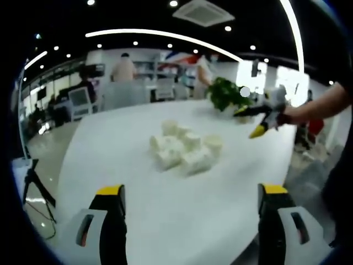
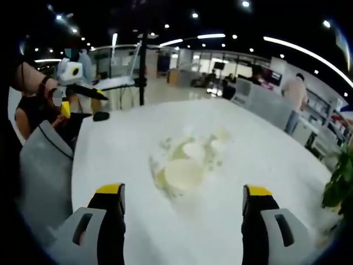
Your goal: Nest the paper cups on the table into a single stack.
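A dark ceiling (image 1: 138, 14) with spotlights and curved light strips (image 1: 160, 34) covers an open office (desks beyond).

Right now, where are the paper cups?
In the left gripper view the paper cups cluster mid-table, ahead of the open tongs, with the plant beyond them.

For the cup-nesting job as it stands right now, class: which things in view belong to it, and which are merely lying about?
Belong to the job:
- cluster of white paper cups at the middle of the table
- round white table that bears them
- left gripper, jaws apart
- right gripper, jaws apart

Lying about:
- green leafy plant at the table's far edge
- small black object near the table's rim
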A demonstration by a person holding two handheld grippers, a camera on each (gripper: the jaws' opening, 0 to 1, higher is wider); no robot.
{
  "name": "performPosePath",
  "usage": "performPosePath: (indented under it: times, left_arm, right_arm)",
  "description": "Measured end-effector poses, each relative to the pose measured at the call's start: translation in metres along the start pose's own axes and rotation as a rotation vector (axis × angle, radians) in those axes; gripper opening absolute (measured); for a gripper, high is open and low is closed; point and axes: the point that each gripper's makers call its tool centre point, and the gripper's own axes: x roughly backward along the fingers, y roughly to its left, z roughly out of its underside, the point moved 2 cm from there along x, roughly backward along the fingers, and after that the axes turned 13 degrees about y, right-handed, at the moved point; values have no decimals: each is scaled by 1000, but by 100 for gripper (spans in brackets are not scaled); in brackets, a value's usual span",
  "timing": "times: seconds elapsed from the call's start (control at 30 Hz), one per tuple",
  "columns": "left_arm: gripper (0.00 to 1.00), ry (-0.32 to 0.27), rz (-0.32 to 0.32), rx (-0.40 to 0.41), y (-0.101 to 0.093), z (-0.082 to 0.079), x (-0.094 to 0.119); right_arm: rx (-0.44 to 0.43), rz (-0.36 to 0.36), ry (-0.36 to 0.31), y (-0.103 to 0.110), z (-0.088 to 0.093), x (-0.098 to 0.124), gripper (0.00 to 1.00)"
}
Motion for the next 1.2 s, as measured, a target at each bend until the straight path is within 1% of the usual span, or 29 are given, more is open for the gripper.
performPosePath:
  times: [0.07, 0.17, 0.27, 0.4, 0.6, 0.7, 0.87, 0.9, 1.0, 1.03, 1.1, 1.2]
  left_arm:
    - [99, 7, -1, 21, 2, 2, -1]
    - [99, -17, -3, 35, 3, -1, 0]
    - [99, -9, -12, 47, 8, 1, -1]
    - [99, -11, -19, 57, 10, 0, 0]
    - [99, -7, -22, 61, 12, 0, -2]
    - [99, 1, -20, 69, 13, 1, -4]
    - [99, 10, -26, 73, 15, 3, -6]
    - [99, 12, -30, 74, 16, 4, -6]
    - [99, 7, -31, 80, 17, 4, -6]
    - [99, 13, -33, 82, 17, 5, -6]
    - [99, 12, -31, 85, 18, 6, -6]
    - [99, 22, -29, 90, 17, 9, -7]
  right_arm:
    - [1, 2, -3, -3, -4, -4, 83]
    - [-12, -13, 3, -7, -6, -15, 83]
    - [-15, -37, 15, -6, -7, -26, 83]
    - [3, -58, 31, -5, -7, -39, 83]
    - [7, -76, 44, -12, -6, -58, 83]
    - [19, -93, 58, -12, -3, -66, 80]
    - [31, -106, 72, -16, 1, -77, 75]
    - [30, -113, 70, -12, 1, -76, 75]
    - [28, -118, 73, -13, 1, -78, 74]
    - [48, -112, 75, -12, 0, -79, 73]
    - [50, -122, 75, -10, -2, -79, 70]
    - [52, -157, 86, -2, -1, -81, 65]
